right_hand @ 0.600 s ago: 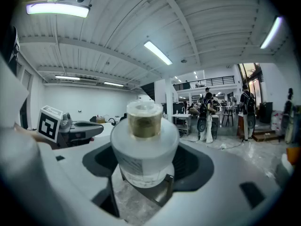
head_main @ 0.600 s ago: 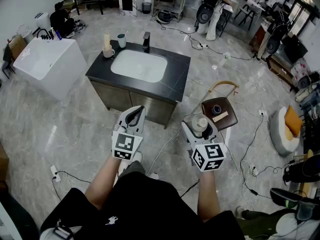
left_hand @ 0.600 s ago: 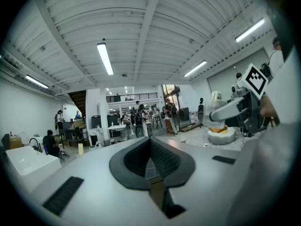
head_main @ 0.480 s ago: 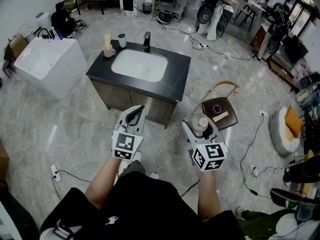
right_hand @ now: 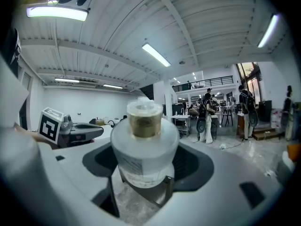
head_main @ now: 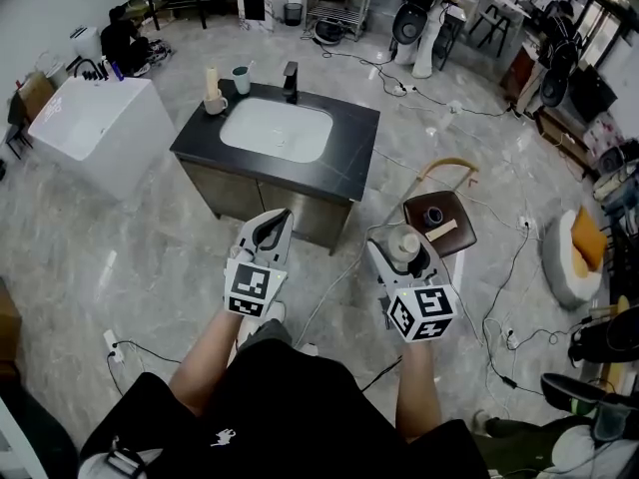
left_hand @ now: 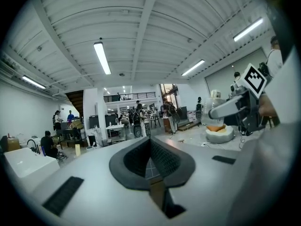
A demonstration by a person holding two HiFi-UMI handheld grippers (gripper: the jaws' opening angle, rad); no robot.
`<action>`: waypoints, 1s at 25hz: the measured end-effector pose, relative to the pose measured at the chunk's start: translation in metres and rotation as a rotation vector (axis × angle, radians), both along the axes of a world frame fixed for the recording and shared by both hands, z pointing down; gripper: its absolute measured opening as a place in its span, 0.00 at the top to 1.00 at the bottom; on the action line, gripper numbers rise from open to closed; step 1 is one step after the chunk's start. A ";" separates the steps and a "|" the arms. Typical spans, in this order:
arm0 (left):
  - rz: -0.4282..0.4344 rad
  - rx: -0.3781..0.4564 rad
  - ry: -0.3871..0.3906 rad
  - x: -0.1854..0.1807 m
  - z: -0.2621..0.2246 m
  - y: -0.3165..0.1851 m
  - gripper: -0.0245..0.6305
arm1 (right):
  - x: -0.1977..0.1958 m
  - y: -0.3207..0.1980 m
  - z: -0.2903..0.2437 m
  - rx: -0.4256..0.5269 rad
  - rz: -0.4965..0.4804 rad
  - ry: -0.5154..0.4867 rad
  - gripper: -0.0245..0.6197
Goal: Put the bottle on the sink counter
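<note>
A frosted bottle with a gold neck and a clear cap stands upright between the jaws of my right gripper, which is shut on it. In the head view the bottle and the right gripper hover above the floor, to the right of the sink counter's front corner. The black sink counter with its white basin lies ahead and to the left. My left gripper is shut on nothing, just before the counter's front edge. In the left gripper view its pads meet.
A black faucet, a cup and a mug holding a tall pale thing stand at the counter's far edge. A brown stool stands just right of the bottle. A white tub stands at left. Cables cross the floor.
Both grippers and the bottle have barely moved. The right gripper has drifted slightly to the right and toward me.
</note>
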State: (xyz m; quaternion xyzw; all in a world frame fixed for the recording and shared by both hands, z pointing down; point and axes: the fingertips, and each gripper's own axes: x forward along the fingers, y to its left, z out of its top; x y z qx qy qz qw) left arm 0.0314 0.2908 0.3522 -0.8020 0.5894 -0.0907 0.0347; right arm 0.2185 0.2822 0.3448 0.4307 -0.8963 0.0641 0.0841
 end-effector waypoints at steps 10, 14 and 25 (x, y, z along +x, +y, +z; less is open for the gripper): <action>0.049 -0.013 0.026 -0.005 -0.002 -0.044 0.96 | -0.012 -0.037 -0.009 -0.001 0.004 -0.005 0.45; 0.052 -0.016 0.009 -0.017 0.000 -0.069 0.96 | -0.027 -0.058 -0.012 -0.004 0.007 -0.013 0.45; 0.084 -0.004 0.035 -0.068 0.001 -0.121 0.96 | -0.071 -0.107 -0.015 0.006 0.023 0.028 0.45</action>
